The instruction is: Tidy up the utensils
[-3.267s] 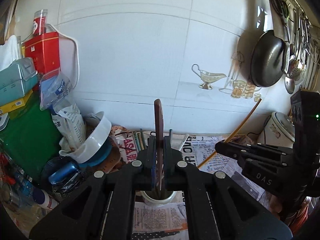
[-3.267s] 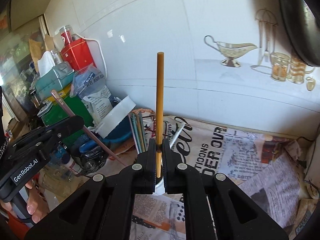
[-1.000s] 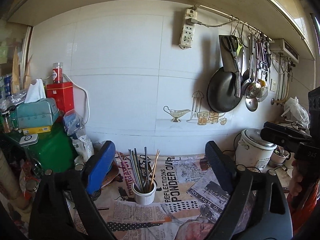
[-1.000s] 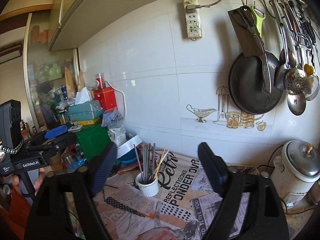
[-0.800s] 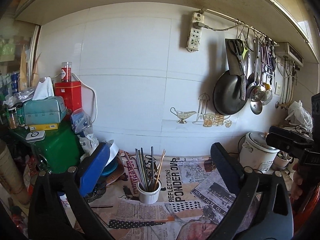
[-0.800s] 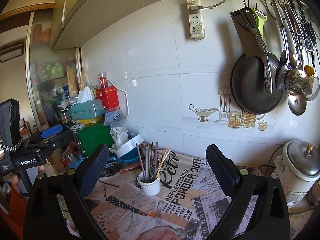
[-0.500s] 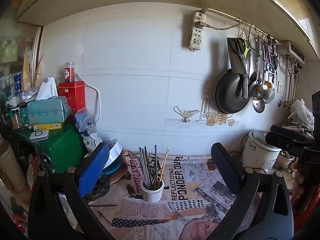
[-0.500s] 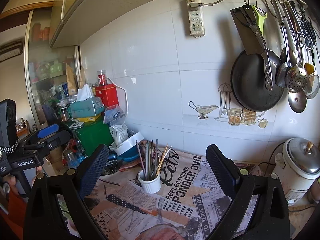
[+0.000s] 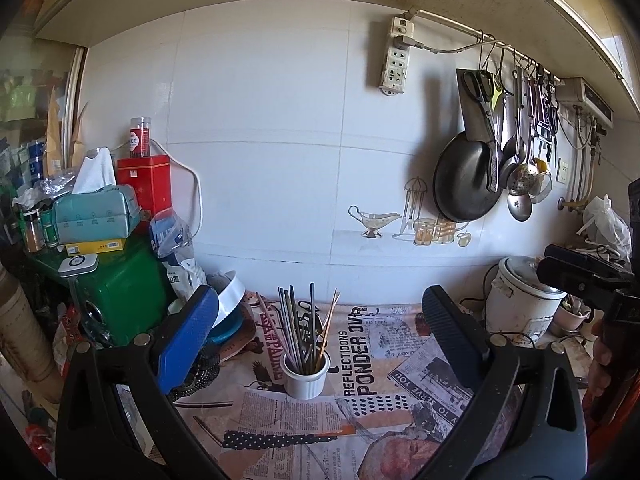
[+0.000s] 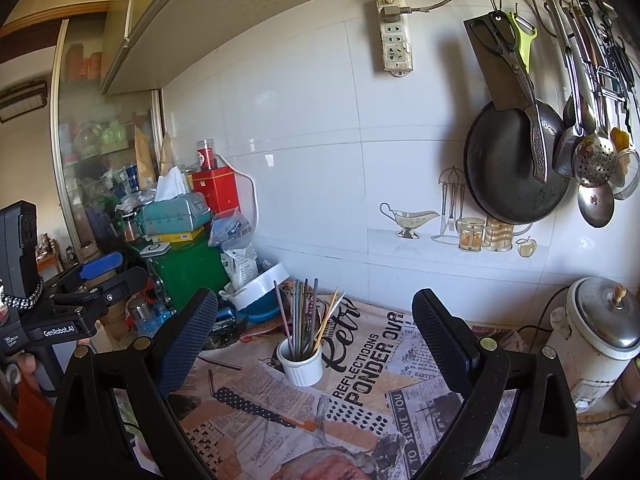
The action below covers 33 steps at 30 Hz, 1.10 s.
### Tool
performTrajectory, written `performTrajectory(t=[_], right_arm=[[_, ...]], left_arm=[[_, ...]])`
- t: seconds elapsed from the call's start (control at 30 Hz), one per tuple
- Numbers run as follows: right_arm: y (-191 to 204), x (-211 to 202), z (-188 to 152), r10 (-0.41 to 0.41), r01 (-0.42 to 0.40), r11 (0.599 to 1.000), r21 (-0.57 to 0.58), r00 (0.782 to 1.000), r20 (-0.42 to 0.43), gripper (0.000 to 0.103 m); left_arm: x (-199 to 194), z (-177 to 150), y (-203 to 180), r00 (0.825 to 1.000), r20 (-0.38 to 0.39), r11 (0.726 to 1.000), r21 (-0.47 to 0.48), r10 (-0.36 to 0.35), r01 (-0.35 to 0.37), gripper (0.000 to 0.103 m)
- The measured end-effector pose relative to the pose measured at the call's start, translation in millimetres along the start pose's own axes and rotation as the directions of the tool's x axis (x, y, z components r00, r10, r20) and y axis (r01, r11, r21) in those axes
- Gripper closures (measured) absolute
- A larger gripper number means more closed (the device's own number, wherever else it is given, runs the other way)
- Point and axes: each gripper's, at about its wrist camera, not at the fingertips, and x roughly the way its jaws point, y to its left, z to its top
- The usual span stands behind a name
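While both claws gape, nothing btwn: left claw (image 9: pixel 316 334), right claw (image 10: pixel 314 328); 1 white cup (image 9: pixel 305 376), approx 8 chopsticks (image 9: pixel 298 328).

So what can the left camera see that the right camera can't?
Only the left wrist view shows the white plastic bag at far right. Only the right wrist view shows the glass-fronted cabinet at left. Both show the white ribbed cup of chopsticks on the newspaper, the black hanging pan, and open, empty jaws.
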Motion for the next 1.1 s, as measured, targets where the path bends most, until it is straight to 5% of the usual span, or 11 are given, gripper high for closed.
performTrajectory(t=[1.1], right_arm=[[0.5, 7.8, 2.6, -0.024, 0.023, 0.999, 0.024, 1.000, 0.009, 0.005]], left_arm=[[14.9, 6.0, -0.3, 0.999, 0.000, 0.999, 0.023, -0.037, 0.037, 0.001]])
